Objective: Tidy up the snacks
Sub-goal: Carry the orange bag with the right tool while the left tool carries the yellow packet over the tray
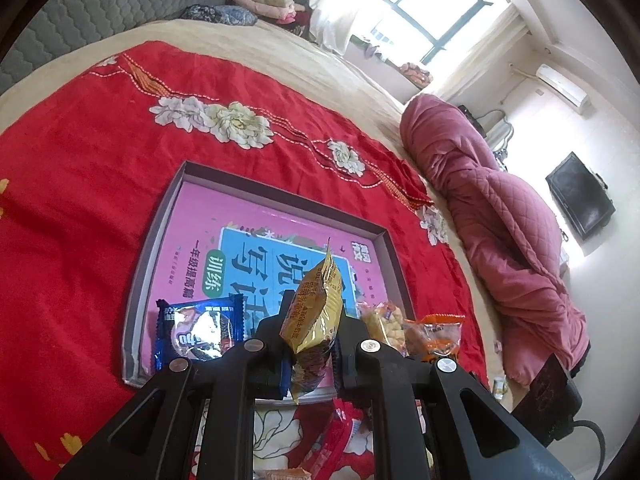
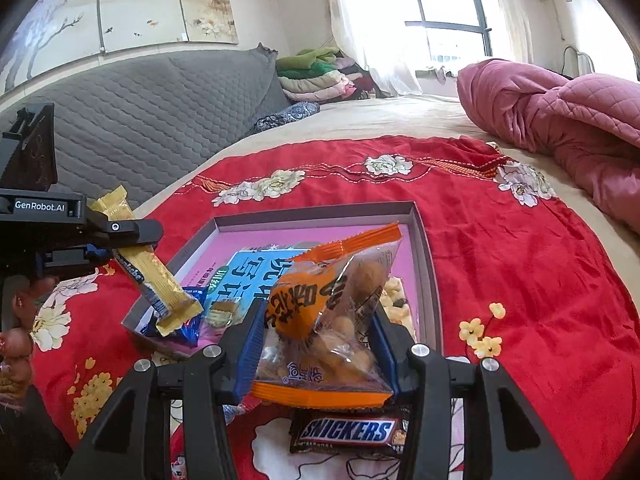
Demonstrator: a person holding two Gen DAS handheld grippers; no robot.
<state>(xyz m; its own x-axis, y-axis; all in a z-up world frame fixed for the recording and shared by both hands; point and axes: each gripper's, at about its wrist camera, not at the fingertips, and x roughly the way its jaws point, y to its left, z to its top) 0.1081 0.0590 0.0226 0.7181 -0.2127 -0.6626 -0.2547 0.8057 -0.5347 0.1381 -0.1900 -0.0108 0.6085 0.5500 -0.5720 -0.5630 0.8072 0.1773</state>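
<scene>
Working from your left, you have the left gripper point(image 1: 310, 354) clamped tight on a gold snack packet point(image 1: 316, 320), which hangs lengthwise over the near-left corner of the shallow box lid point(image 1: 160, 216) lying on the red floral cloth point(image 1: 80, 128). In the right wrist view that same packet's lower end dips to just above the blue cookie packet point(image 1: 200, 326) already resting in that corner, so I judge it is close to being let go.

Moving toward the middle, the tray's pink printed floor is mostly bare; only its near edge holds anything. A small pale wrapped piece point(image 2: 222, 312) lies beside the blue packet, and a clear bag of pale puffed pieces point(image 1: 384, 318) sits toward the near-right corner.

Further right, your right gripper point(image 2: 316, 340) is closed on an orange-and-clear bag of round snacks point(image 2: 332, 312), its pads pressing both sides, and holds it up at the tray's near edge.

Below that, a Snickers bar point(image 2: 348, 432) is on the cloth outside the tray, and the left wrist view shows red wrappers point(image 1: 340, 428) and another piece down there too, partly hidden by the gripper.

By my reckoning you are roughly midway: three items placed, two in hand, and at least a few left to collect.
</scene>
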